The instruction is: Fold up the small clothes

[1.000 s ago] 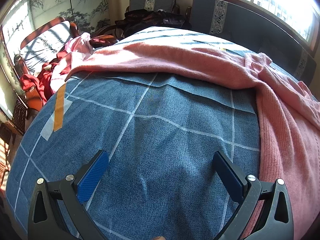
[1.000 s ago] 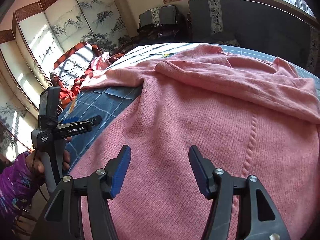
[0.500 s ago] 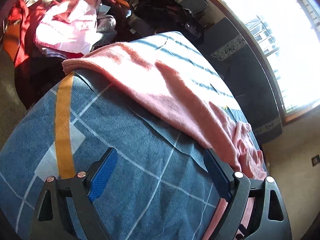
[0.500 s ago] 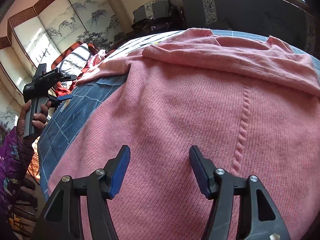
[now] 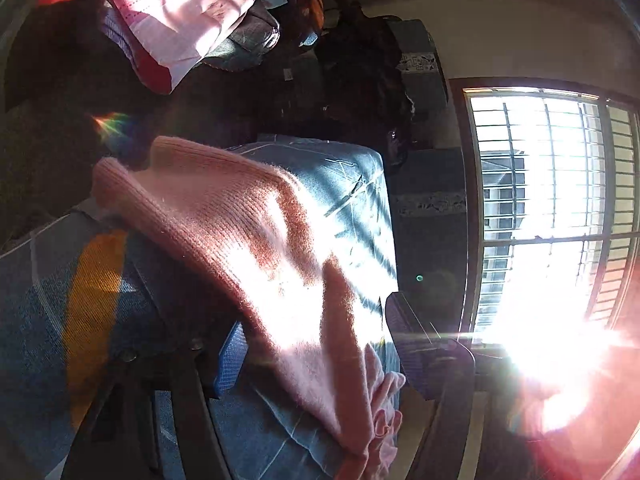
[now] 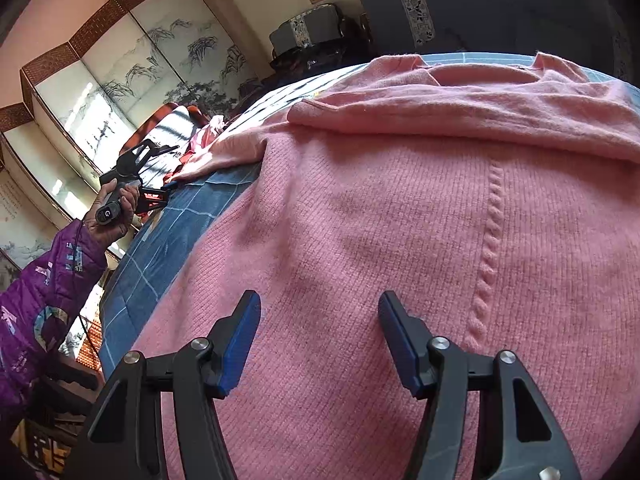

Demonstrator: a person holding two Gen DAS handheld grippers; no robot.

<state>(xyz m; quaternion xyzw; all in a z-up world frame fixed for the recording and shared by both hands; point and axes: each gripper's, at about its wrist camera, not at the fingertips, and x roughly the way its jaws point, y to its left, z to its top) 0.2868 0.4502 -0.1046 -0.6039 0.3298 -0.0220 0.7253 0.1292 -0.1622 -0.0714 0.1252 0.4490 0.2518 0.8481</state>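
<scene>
Both tools stand with their fingers spread and nothing clamped. Right tool (image 6: 320,344) hovers just over the body of the pink sweater (image 6: 400,220), which lies spread on the blue checked cloth (image 6: 180,216) covering the counter, one sleeve folded across near 12 o'clock. Left tool (image 5: 316,344) straddles the sweater's other sleeve (image 5: 248,232), which runs between its fingers toward 10 o'clock; contact cannot be told. Loose clothes (image 5: 172,8) are piled beyond at 11 o'clock.
</scene>
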